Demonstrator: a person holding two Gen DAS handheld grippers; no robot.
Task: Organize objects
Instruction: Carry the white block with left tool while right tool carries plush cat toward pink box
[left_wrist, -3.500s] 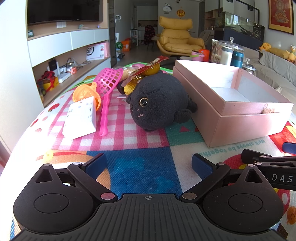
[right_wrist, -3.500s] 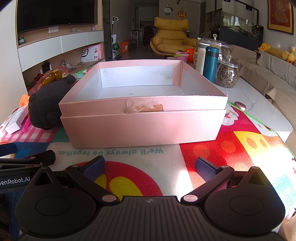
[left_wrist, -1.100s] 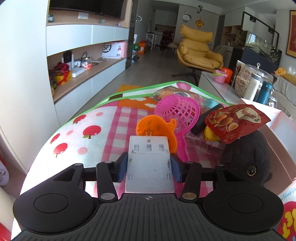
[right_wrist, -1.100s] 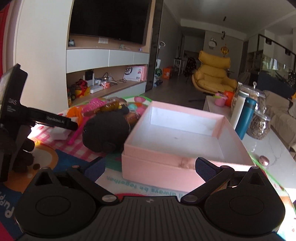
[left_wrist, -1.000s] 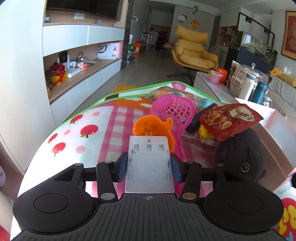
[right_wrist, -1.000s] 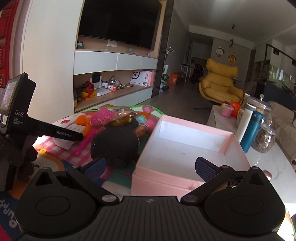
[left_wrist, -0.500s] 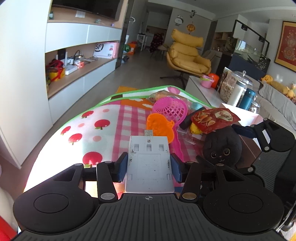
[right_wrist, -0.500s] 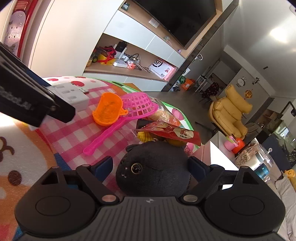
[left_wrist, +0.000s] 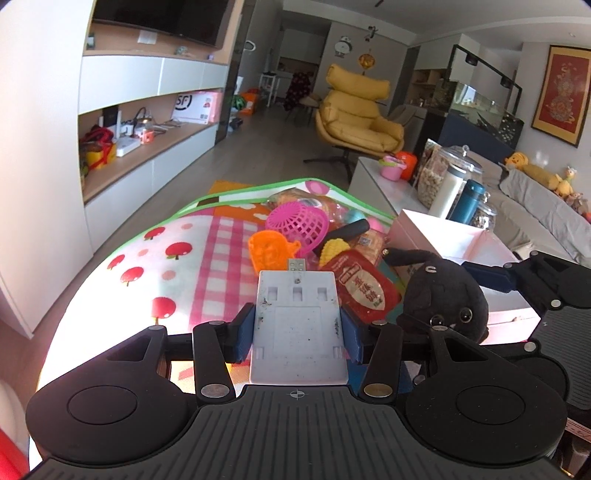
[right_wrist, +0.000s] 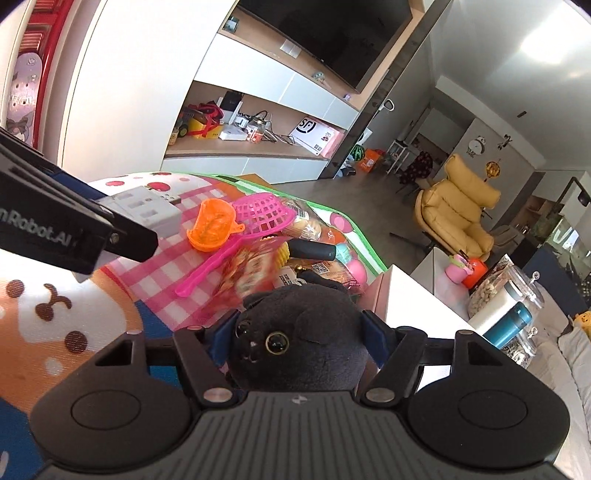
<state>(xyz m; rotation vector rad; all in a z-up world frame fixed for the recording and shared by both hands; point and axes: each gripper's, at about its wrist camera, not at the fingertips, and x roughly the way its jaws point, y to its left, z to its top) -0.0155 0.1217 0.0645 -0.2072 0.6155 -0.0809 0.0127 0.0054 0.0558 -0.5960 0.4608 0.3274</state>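
Grippers both busy | left gripper (left_wrist: 298, 334) clamped on the white plug block (left_wrist: 298, 325), lower middle of frame | right gripper (right_wrist: 297, 341) squeezing the black plush cat (right_wrist: 295, 343), bottom centre | pink box (left_wrist: 458, 243) right of the toy pile on the desk (left_wrist: 122, 295)

The black plush cat (right_wrist: 299, 332), earlier left free on the desk, has been clamped by the right claw (right_wrist: 299, 336). The white adapter (left_wrist: 298, 325) (already gripped by the left claw (left_wrist: 297, 332)) has been raised higher.
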